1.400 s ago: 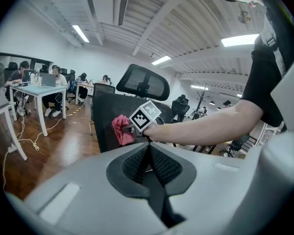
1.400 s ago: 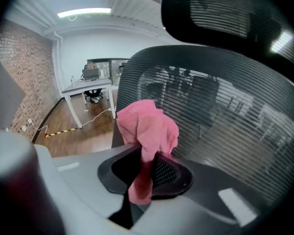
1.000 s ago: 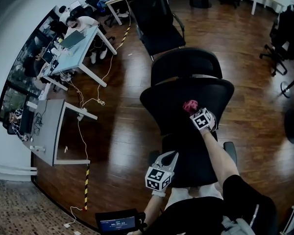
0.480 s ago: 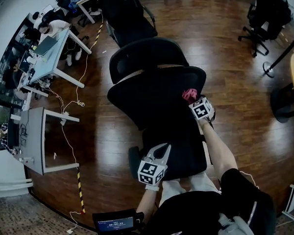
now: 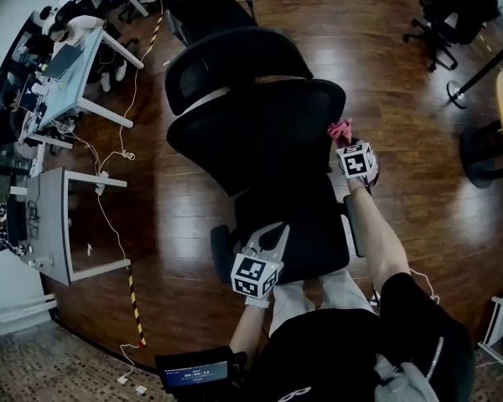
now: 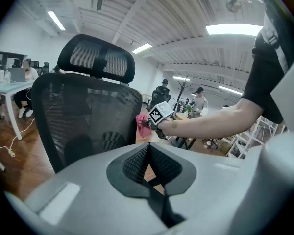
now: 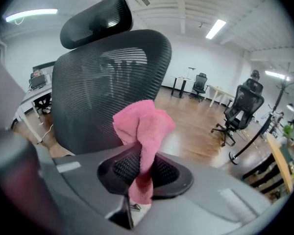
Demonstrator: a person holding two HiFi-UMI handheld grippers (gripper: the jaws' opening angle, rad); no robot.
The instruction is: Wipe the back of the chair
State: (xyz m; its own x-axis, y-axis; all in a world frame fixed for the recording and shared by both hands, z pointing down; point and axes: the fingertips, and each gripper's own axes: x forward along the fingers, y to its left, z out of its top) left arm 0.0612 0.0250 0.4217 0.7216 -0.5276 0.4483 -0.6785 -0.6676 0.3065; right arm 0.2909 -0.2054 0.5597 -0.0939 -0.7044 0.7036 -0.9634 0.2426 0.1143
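The black mesh office chair (image 5: 260, 132) stands on the wooden floor (image 5: 184, 216), its backrest (image 6: 83, 116) facing the person and its headrest (image 5: 235, 57) on the far side.

The right gripper (image 5: 344, 139) is at the backrest's right edge. Its fingers are clamped on a pink cloth (image 7: 142, 126), which bunches up above them in a loose wad with a short tail hanging below. In the right gripper view the wad sits in front of the lower right part of the mesh. From the head view the cloth (image 5: 339, 129) is just beside the backrest's rim. Whether it actually presses on the mesh cannot be made out.

The left gripper (image 5: 272, 233) hangs over the front left corner of the chair's seat (image 5: 310, 233), near the left armrest (image 5: 220, 254) and well apart from the backrest. Its fingers (image 6: 137, 163) are closed together with nothing between them.

The cube on each gripper bears only square black-and-white markers, with no letters. Nearer the person than the chair, a small screen (image 5: 193, 379) shows light characters too small to read. No brand or label shows on the chair.

Left of the chair stand a grey table (image 5: 54, 216) and a pale blue table (image 5: 71, 74) with people seated at it, and cables (image 5: 109, 191) trail over the floor.
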